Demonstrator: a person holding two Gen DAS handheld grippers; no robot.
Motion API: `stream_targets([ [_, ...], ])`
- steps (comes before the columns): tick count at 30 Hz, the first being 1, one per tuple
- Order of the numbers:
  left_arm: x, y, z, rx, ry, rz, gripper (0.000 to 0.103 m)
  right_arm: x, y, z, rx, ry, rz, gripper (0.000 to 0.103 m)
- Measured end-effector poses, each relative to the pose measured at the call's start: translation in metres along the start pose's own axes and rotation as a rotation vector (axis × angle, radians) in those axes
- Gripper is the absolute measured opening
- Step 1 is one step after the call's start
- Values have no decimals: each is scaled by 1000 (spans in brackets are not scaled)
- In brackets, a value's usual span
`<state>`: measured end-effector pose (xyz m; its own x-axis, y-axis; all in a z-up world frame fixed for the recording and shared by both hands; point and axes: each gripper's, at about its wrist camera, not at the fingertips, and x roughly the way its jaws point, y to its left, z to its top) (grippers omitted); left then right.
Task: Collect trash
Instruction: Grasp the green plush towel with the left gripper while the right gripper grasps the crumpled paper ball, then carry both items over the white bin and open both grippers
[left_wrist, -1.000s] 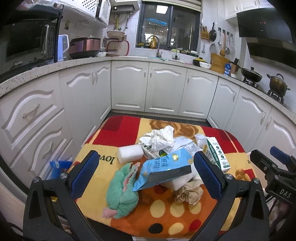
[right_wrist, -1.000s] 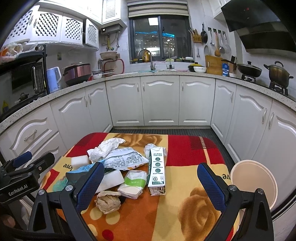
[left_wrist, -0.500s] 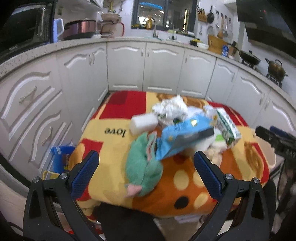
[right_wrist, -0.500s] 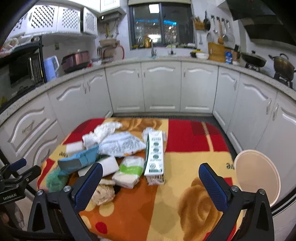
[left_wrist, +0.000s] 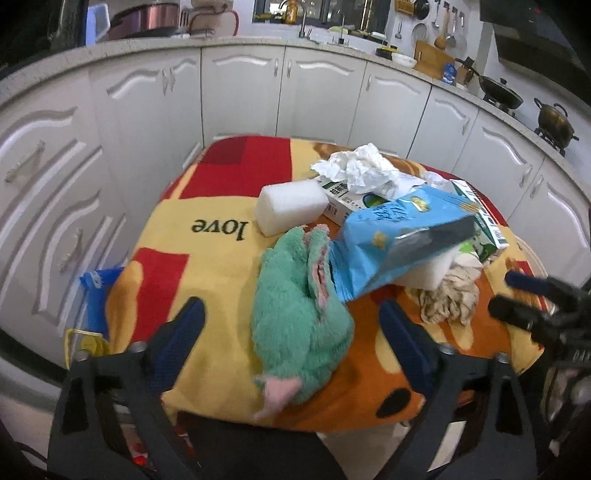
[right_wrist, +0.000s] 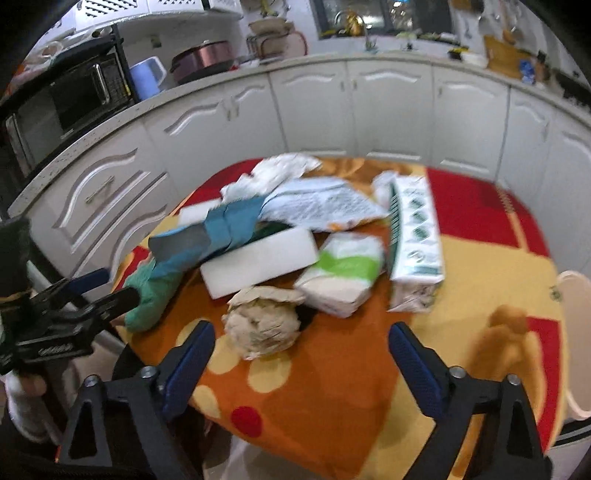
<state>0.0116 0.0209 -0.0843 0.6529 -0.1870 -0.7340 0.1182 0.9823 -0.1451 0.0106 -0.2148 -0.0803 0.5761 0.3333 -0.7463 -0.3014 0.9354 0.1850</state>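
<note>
A heap of trash lies on a table under a red, yellow and orange blanket. In it are a green fluffy cloth, a blue snack bag, a white foam block, crumpled white paper, a green-and-white carton, a green-labelled packet and a brown paper ball. My left gripper hovers over the cloth, its jaws closing and its pads clear of the cloth. My right gripper hangs over the paper ball, its jaws closing too, with no contact.
White cabinets curve around the table on three sides. A beige bin stands beside the table's right edge. A blue object sits on the floor at the left. A second foam block lies under the blue bag.
Both grippers have dropped and tipped down toward the table, so the trash looms larger. Both pairs of jaws have narrowed a little. Nothing has been picked up.
</note>
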Motion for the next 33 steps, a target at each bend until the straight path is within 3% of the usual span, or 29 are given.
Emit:
stream_targets([
  [3,16,5,5,-32,35,-48,73,10,6,2,27,24,63,79],
  [5,26,5,5,-41,73,-72,54,17,12,4,34,33,99,66],
  [7,26,6,3,-41,68,-73,53,28,14,6,38,50,120,45],
  [9,22,7,1,-35,63,-76,50,37,12,5,64,79,154,35],
  [14,-2,15,-9,-43,109,-109,48,20,11,-1,61,83,209,31],
  [19,-28,17,-24,-26,126,-99,48,-13,-1,-8,51,50,182,31],
  [22,-49,12,-25,-31,99,-131,48,-29,-20,-10,83,13,141,31],
  [26,-72,-15,-14,19,42,-189,48,-43,-44,-11,132,-14,110,31],
  [33,-74,-78,11,114,11,-312,48,-71,-83,-18,179,-69,13,31],
])
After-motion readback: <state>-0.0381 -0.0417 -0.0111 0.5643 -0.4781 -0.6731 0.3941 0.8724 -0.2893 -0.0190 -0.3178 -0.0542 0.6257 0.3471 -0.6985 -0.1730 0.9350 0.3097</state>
